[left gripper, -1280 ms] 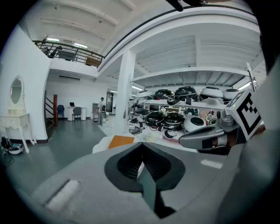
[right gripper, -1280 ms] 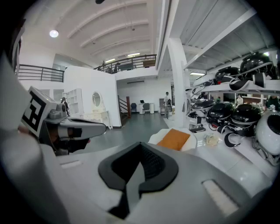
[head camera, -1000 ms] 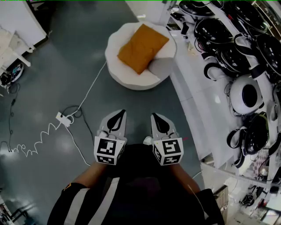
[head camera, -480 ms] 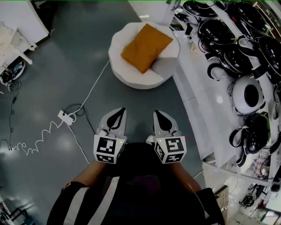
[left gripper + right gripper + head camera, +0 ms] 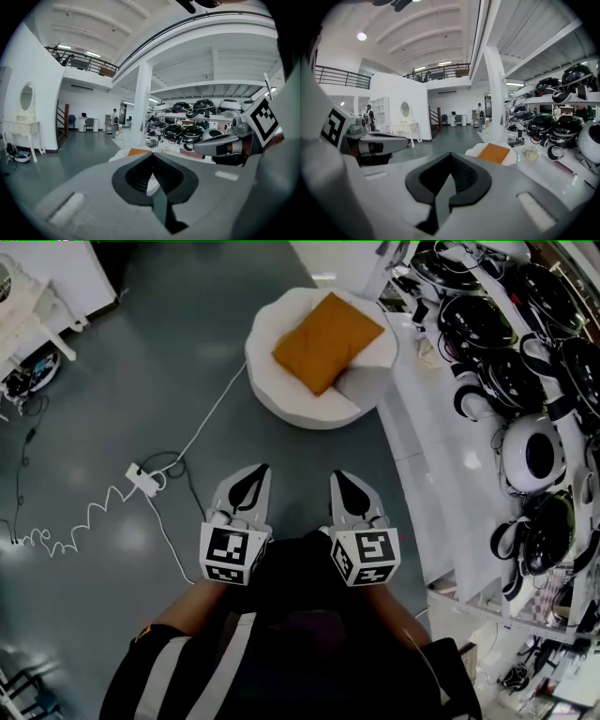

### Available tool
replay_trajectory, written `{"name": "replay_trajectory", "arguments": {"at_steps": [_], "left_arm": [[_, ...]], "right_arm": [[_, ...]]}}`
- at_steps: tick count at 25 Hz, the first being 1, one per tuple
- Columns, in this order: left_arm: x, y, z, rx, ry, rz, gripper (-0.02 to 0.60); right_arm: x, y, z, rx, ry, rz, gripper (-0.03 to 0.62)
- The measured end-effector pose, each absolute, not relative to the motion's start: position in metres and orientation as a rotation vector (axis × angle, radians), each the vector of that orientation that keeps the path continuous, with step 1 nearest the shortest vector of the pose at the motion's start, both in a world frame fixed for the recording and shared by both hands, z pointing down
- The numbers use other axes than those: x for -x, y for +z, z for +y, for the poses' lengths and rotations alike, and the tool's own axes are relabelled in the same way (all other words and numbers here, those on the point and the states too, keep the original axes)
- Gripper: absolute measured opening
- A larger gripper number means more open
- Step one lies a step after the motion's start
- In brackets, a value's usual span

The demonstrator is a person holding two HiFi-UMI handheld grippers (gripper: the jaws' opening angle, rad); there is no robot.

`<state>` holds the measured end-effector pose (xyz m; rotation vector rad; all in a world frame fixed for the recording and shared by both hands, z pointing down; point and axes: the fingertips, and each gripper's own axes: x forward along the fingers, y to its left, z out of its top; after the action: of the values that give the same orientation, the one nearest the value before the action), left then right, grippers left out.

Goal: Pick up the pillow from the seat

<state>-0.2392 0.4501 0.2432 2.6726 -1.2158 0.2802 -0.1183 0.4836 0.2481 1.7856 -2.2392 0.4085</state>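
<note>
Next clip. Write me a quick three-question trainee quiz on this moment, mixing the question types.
1. True or false: the orange pillow lies on the round white seat.
2. Choose one. The left tool and right tool are: A) both shut and empty; B) both wide open; C) both clamped on the pillow.
3. Short answer: in the head view, what white thing lies on the floor left of the left tool, with a cable running toward the seat?
Key: 1 true; 2 A; 3 a power strip.
</note>
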Motion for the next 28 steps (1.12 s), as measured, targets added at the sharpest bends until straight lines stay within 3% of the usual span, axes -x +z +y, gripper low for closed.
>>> {"name": "replay_trajectory", "arguments": {"at_steps": [15,28], "left_arm": [[0.257,0.251,0.391,-2.592,0.293,-1.350,0.002],[0.203,0.256,0.259,-2.554,0.329,-1.336,0.002]], "right_arm": [[0.131,0.268,0.411,-1.684,0.470,-2.310,0.002],[0.076,0.283,0.266,-1.667,0.551,-2.335,0.003]]}}
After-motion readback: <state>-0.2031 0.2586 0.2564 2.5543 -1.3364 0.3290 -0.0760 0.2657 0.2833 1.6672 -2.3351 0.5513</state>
